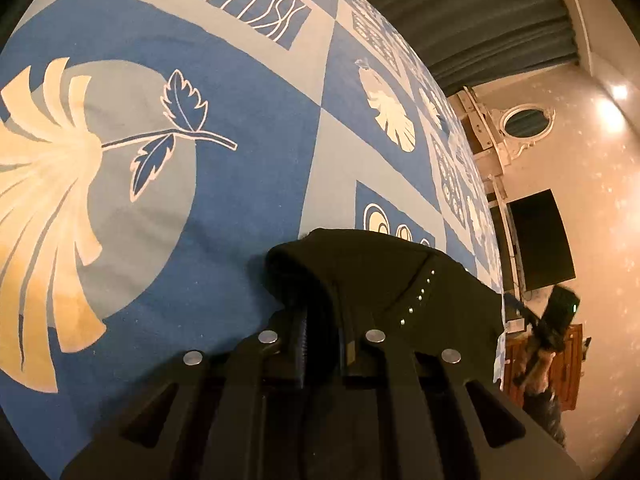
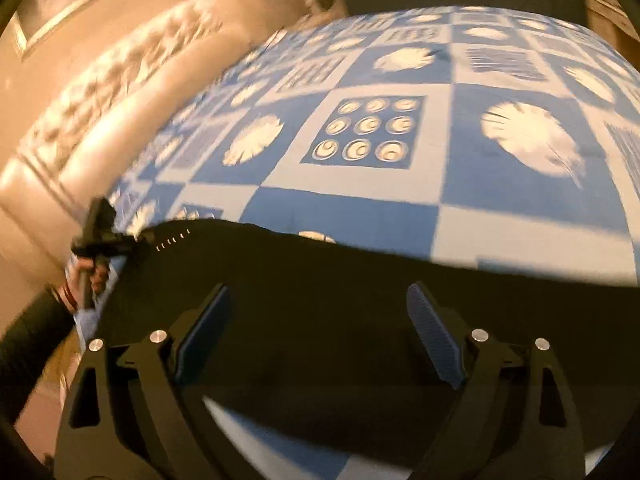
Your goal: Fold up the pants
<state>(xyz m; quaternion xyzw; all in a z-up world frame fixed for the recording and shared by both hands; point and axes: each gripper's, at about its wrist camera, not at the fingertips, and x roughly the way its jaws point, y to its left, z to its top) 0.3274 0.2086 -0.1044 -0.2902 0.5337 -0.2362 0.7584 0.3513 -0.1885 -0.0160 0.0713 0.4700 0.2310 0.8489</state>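
Note:
The black pants (image 1: 384, 280) lie on a blue and cream patterned bedspread (image 1: 240, 100). My left gripper (image 1: 322, 320) is shut on a bunched end of the pants with a row of small studs. In the right wrist view the pants (image 2: 320, 280) stretch across the bedspread (image 2: 360, 208). My right gripper (image 2: 320, 312) is open just above the dark fabric, with one finger on each side. The left gripper (image 2: 100, 236) shows at the far left of that view, held in a hand at the studded end. The right gripper (image 1: 556, 312) shows at the right edge of the left wrist view.
A cream tufted headboard (image 2: 100, 92) runs along the left of the bed. A wall with an oval mirror (image 1: 524, 120) and a dark screen (image 1: 540, 240) stands beyond the bed's right edge. Dark curtains (image 1: 480, 20) hang behind.

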